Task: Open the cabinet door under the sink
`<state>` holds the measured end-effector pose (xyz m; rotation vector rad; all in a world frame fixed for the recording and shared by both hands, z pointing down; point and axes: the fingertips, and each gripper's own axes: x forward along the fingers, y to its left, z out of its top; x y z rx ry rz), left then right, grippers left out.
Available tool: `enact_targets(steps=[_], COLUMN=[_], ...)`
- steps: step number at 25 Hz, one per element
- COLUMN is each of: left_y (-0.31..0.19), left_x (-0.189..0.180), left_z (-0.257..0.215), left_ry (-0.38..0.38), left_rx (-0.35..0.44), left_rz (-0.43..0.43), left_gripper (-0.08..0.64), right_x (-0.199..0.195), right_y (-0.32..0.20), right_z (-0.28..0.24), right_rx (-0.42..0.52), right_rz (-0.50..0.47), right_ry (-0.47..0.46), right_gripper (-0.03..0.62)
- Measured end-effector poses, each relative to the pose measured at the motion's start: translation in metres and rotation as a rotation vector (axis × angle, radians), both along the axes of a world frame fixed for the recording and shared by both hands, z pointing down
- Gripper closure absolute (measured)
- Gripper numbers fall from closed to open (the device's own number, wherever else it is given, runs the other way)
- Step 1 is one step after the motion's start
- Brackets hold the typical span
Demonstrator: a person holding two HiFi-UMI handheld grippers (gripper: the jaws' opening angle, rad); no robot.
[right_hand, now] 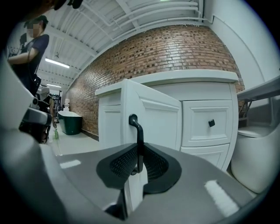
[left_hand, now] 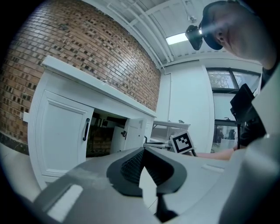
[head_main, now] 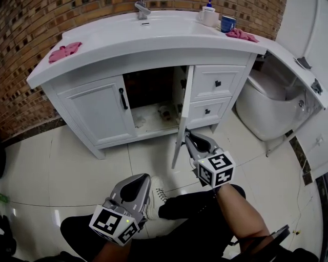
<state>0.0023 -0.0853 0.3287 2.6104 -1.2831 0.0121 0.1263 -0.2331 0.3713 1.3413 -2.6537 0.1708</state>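
The white vanity [head_main: 154,48] has two doors under the sink. Its left door [head_main: 100,110] is closed, its black handle [head_main: 123,98] untouched. The right door [head_main: 180,123] stands swung out towards me, edge-on in the head view, and the dark cabinet inside [head_main: 151,89] shows. My right gripper [head_main: 190,138] is at that door's lower edge. In the right gripper view it [right_hand: 139,164] is shut on the door's black handle [right_hand: 136,135]. My left gripper [head_main: 137,187] hangs low over my knee, shut [left_hand: 143,168] with nothing in it, apart from the vanity.
Two drawers [head_main: 218,82] sit right of the open door, and a white toilet [head_main: 266,107] stands beyond them. Pink cloths [head_main: 64,51], a blue cup [head_main: 228,23] and a faucet [head_main: 142,9] are on the counter. My leg and white shoe [head_main: 156,197] are on the tile floor.
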Motion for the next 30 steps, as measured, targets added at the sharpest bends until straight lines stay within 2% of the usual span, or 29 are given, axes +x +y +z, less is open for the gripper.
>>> enact_targets(steps=[6, 13, 23, 27, 30], left_y=[0.003, 0.004, 0.011, 0.008, 0.009], left_x=[0.016, 0.027, 0.027, 0.021, 0.014], left_z=[0.002, 0.001, 0.001, 0.0, 0.0], left_ry=[0.031, 0.02, 0.018, 0.022, 0.026], left_rx=[-0.014, -0.009, -0.001, 0.006, 0.007], left_rz=[0.037, 0.066, 0.063, 0.046, 0.029], left_gripper=[0.555, 0.555, 0.554, 0.555, 0.555], right_x=[0.04, 0.084, 0.126, 0.13, 0.132], right_y=[0.0, -0.005, -0.012, -0.012, -0.006], right_z=[0.002, 0.003, 0.006, 0.003, 0.0], right_rx=[-0.006, -0.016, -0.009, 0.016, 0.019], right_rz=[0.07, 0.189, 0.311, 0.305, 0.309], right_ry=[0.0, 0.032, 0.037, 0.104, 0.108], right_gripper=[0.555, 0.561, 0.565, 0.565, 0.568])
